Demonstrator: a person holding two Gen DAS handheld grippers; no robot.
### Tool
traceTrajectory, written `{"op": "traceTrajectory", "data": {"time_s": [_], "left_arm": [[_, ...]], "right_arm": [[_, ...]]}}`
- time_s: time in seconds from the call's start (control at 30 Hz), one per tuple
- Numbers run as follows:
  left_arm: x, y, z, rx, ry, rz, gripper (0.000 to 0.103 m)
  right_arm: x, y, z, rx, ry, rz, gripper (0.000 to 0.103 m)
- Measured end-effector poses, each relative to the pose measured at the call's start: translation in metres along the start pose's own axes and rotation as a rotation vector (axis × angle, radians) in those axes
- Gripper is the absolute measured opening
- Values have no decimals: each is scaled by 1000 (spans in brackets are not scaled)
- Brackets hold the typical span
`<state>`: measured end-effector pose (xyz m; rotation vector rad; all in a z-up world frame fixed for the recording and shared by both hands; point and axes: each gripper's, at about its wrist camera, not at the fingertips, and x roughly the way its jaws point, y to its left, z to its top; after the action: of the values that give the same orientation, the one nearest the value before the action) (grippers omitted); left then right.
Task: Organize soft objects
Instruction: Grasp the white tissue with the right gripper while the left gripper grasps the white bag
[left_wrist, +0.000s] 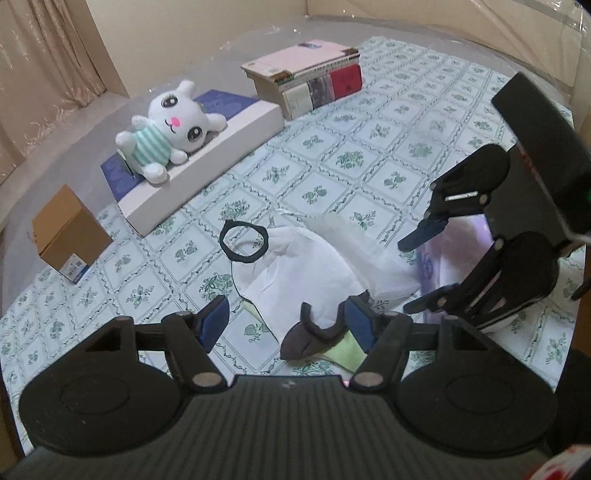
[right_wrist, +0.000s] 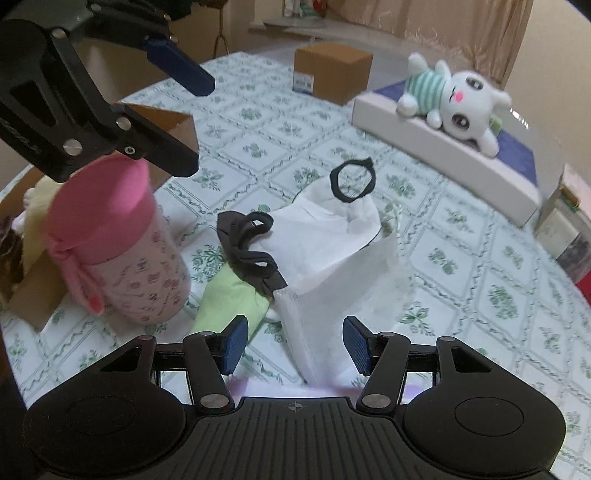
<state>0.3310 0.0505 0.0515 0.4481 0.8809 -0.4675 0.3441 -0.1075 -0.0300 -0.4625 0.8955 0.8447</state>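
Observation:
A crumpled white cloth (left_wrist: 306, 266) (right_wrist: 332, 240) with a black ring (left_wrist: 243, 242) (right_wrist: 351, 181) at its far end lies on the flowered tablecloth. Beside it lie a dark strappy piece (left_wrist: 306, 336) (right_wrist: 251, 243) and a light green cloth (right_wrist: 229, 302). My left gripper (left_wrist: 287, 323) (right_wrist: 192, 114) is open, the dark piece lying just beside its right pad (left_wrist: 360, 325). My right gripper (right_wrist: 295, 345) (left_wrist: 424, 267) is open low over the white cloth's near edge, which lies between its pads without being pressed. A pink patterned soft roll (right_wrist: 122, 251) stands to the left.
A white bunny plush (left_wrist: 170, 125) (right_wrist: 454, 99) lies on a flat white box (left_wrist: 221, 147). Stacked books (left_wrist: 310, 74) sit behind it. There is a small closed brown box (left_wrist: 70, 236) (right_wrist: 332, 70), and an open cardboard box (right_wrist: 177, 125) with soft things at the left.

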Motion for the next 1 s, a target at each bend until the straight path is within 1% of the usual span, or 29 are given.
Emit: {"op": "traceTrajectory", "data": {"time_s": [0.2, 0.23, 0.3, 0.33, 0.4, 0.47, 0.53, 0.77, 1.0], "left_arm": [[22, 12, 3, -6, 34, -31, 67], [25, 14, 3, -2, 43, -37, 67], [31, 14, 4, 5, 56, -46, 68], [34, 15, 4, 7, 61, -51, 69], [40, 16, 7, 8, 71, -69, 69], [46, 17, 11, 6, 84, -86, 71], [53, 16, 16, 7, 100, -107, 75], [83, -4, 37, 47, 179, -149, 78], [130, -16, 61, -19, 269, -155, 79]], "right_arm": [[34, -4, 8, 6, 45, -23, 57], [37, -5, 8, 4, 50, -32, 55], [40, -9, 8, 12, 56, -27, 23], [38, -12, 7, 24, 51, -31, 21], [31, -19, 6, 44, 28, -48, 13], [21, -27, 5, 64, 7, -67, 10], [9, -36, 4, 81, -15, -92, 8], [-23, -67, 3, 133, -63, -149, 6], [-28, -85, -8, 168, -71, -157, 6]]}}
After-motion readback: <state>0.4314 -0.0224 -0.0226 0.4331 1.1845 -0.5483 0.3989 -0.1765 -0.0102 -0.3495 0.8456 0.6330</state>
